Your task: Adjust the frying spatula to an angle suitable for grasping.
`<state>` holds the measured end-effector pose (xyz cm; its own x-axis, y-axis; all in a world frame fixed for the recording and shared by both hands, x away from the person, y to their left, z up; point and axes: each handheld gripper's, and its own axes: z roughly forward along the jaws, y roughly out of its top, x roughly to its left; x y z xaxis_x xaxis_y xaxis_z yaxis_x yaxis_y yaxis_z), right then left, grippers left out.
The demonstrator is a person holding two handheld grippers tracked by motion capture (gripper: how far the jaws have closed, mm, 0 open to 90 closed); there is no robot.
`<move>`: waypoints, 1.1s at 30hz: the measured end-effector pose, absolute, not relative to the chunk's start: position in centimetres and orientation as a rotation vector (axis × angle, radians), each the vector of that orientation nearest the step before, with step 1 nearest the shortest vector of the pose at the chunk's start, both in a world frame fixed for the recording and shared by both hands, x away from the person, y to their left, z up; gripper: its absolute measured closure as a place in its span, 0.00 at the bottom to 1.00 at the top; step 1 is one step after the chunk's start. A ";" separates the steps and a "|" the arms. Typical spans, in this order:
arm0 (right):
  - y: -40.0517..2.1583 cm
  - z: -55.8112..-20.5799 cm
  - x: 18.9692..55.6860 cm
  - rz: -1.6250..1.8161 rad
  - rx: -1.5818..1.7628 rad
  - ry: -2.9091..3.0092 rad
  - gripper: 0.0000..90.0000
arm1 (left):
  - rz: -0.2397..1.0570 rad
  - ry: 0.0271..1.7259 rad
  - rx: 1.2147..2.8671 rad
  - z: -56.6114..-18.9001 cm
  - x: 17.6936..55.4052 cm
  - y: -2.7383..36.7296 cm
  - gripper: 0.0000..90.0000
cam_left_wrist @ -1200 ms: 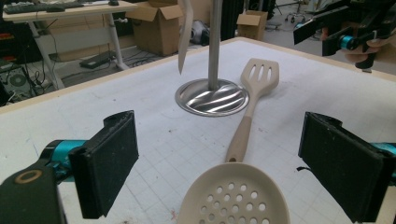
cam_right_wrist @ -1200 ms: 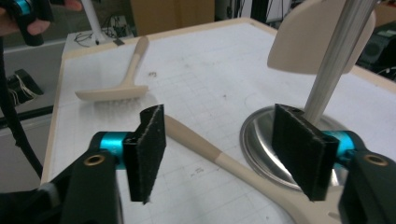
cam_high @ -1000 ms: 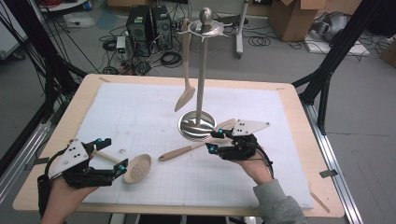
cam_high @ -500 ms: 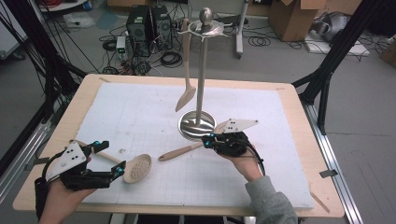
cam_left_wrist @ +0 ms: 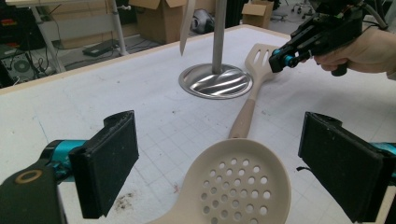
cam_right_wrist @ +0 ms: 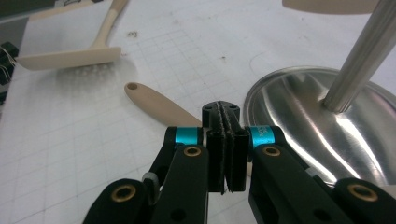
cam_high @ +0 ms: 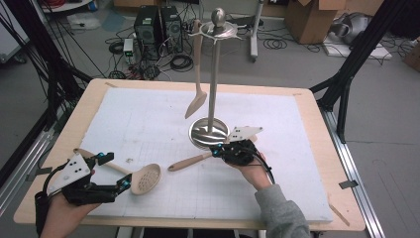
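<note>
Right hand-held gripper (cam_high: 216,150) sits low on the tabletop (cam_high: 307,168), at the rim of the stand's base (cam_high: 198,135). It is over the blade end of the slotted turner (cam_high: 190,161), which lies flat with its handle pointing away toward the left hand.

Its jaws have just been closing and are now pressed together, with no gap showing in the right gripper view. Whether the thin blade edge is caught between the pads I cannot tell, as the gripper's own body covers that spot.

Left hand-held gripper (cam_high: 113,171) is spread wide. The perforated skimmer (cam_high: 146,178) lies on the tabletop between and just ahead of its pads, which do not touch it.

One spatula (cam_high: 197,101) hangs from the ring at the top of the stand (cam_high: 214,74).

Step in hand, as I read it, is taking hold of the turner so it can be hung beside that spatula.

The next move calls for a slow test lift to see whether the turner comes up with the jaws. After that, tip the handle upward so its end hole (cam_right_wrist: 132,86) can meet a free hook, keeping clear of the pole and the hanging spatula.
</note>
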<state>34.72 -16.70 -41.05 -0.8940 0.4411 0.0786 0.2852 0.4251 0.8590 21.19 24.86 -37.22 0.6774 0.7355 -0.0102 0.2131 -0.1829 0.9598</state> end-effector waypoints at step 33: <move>-14.6 -44.1 37.4 1.289 0.754 2.557 1.00 | 0.549 0.778 1.753 -37.7 20.9 25.0 0.14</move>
<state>37.39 -14.63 -44.11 -0.8550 0.5144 0.0652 0.3583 0.4952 0.7914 20.87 25.02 -37.73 0.6784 0.7346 -0.0144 0.2334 -0.1968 0.9522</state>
